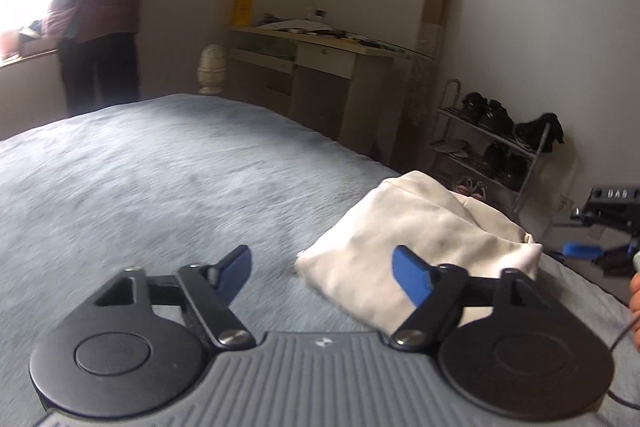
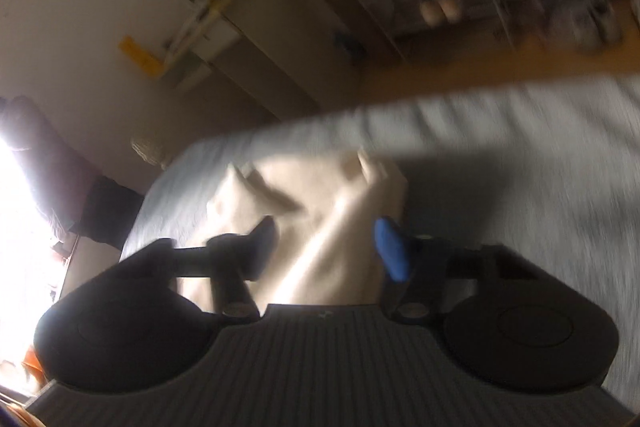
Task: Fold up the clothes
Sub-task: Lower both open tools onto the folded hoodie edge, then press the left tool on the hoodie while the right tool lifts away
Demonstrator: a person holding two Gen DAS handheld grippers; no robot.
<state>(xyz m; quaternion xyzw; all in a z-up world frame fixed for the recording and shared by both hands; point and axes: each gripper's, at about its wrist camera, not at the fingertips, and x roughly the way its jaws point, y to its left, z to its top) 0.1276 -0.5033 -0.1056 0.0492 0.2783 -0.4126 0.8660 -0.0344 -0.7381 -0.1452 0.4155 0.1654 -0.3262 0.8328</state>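
tongs on the left (image 1: pixel 320 267) are standing partly open with nothing between the blue pads, hovering low over the bed (image 1: pixel 140 179), probably lining up on the near corner of the cream garment (image 1: pixel 404 239) lying just beside them. right tongs (image 2: pixel 324 247) are gaping about half wide over the same cloth (image 2: pixel 320 211); blur is hiding whether the pads are touching it. garment is looking like soft, thick cotton, loosely bunched in a rough rectangle near the bed's edge. bed cover is looking plush, grey-blue and finely napped.
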